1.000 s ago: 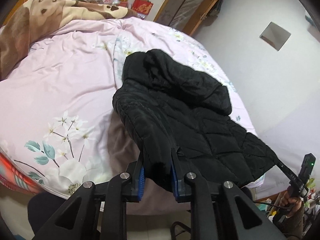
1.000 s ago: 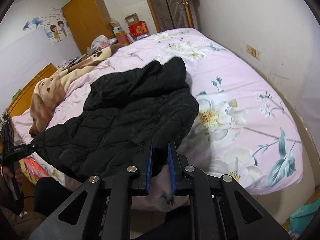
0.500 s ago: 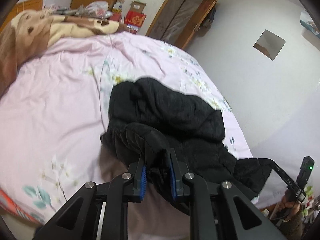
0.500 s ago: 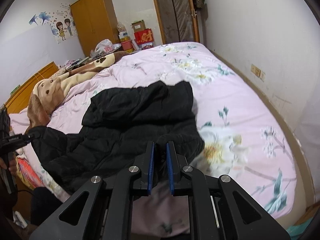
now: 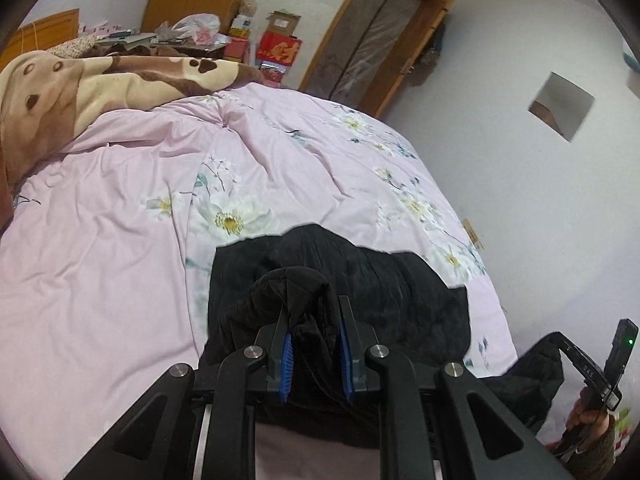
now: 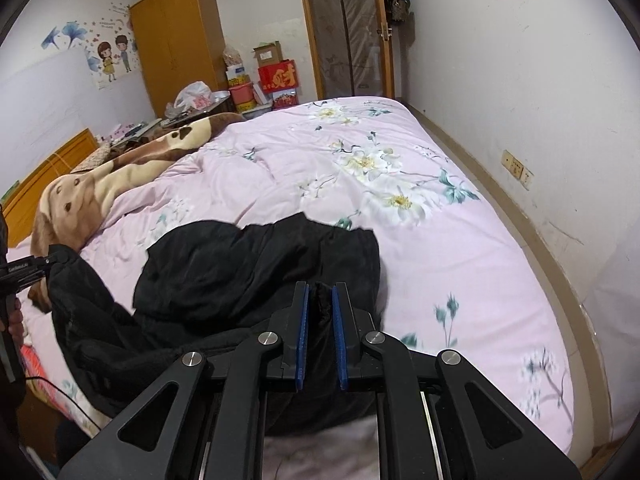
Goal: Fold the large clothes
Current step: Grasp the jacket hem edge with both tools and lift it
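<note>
Two grips hold the black jacket (image 5: 360,292) at the bed's (image 5: 120,240) near edge: my left gripper (image 5: 314,360) and right gripper (image 6: 319,354) each clamp one hem corner, keeping the fold line even.

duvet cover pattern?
Pale pink duvet cover with white flowers and teal leaves; the right wrist view shows it best.

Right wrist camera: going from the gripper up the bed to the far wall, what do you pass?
right gripper pinching the black jacket → pink floral quilt → red box → screened door.
</note>
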A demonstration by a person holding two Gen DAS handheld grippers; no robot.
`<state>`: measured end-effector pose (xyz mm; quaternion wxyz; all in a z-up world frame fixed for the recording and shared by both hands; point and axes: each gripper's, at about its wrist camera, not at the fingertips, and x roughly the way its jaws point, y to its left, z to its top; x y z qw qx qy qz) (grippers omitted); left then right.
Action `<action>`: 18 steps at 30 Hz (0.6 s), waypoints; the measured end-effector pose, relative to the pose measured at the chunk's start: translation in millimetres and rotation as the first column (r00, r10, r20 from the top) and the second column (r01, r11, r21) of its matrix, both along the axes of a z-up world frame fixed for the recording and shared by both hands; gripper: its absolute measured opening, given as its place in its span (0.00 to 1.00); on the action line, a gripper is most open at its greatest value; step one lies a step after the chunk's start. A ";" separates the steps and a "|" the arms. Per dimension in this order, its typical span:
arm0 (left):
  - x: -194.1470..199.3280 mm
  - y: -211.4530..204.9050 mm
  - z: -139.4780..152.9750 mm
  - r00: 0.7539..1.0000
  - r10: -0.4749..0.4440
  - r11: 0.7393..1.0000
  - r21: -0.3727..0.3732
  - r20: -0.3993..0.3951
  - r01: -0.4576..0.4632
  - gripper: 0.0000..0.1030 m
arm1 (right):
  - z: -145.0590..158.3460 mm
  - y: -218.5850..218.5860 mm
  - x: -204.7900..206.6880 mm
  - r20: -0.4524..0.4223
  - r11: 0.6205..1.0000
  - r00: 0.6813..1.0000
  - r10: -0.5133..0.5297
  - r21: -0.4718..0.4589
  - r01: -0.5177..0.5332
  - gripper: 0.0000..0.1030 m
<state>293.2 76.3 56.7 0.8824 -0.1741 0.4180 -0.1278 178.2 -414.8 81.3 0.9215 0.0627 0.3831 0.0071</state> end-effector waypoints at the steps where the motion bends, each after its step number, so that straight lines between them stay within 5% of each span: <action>1: 13.0 -1.0 -1.3 1.000 0.004 1.000 0.011 -0.003 -0.004 0.18 | 0.0 -1.3 11.5 -0.003 1.000 1.000 -0.002 -0.005 0.002 0.11; 10: 91.4 -0.5 -25.1 0.997 0.051 0.998 0.034 -0.052 -0.050 0.18 | -10.5 -6.6 93.6 -0.034 0.998 0.999 -0.006 -0.069 0.004 0.09; 12: 109.1 -1.7 -34.6 0.995 0.058 0.998 0.035 -0.076 -0.056 0.18 | -16.4 -9.1 114.2 -0.052 0.996 0.999 -0.008 -0.093 0.004 0.00; 18: 155.7 -4.5 -76.0 0.980 0.104 0.994 0.058 -0.172 -0.095 0.19 | -49.8 -19.9 161.0 -0.123 0.998 0.992 -0.021 -0.058 0.014 0.00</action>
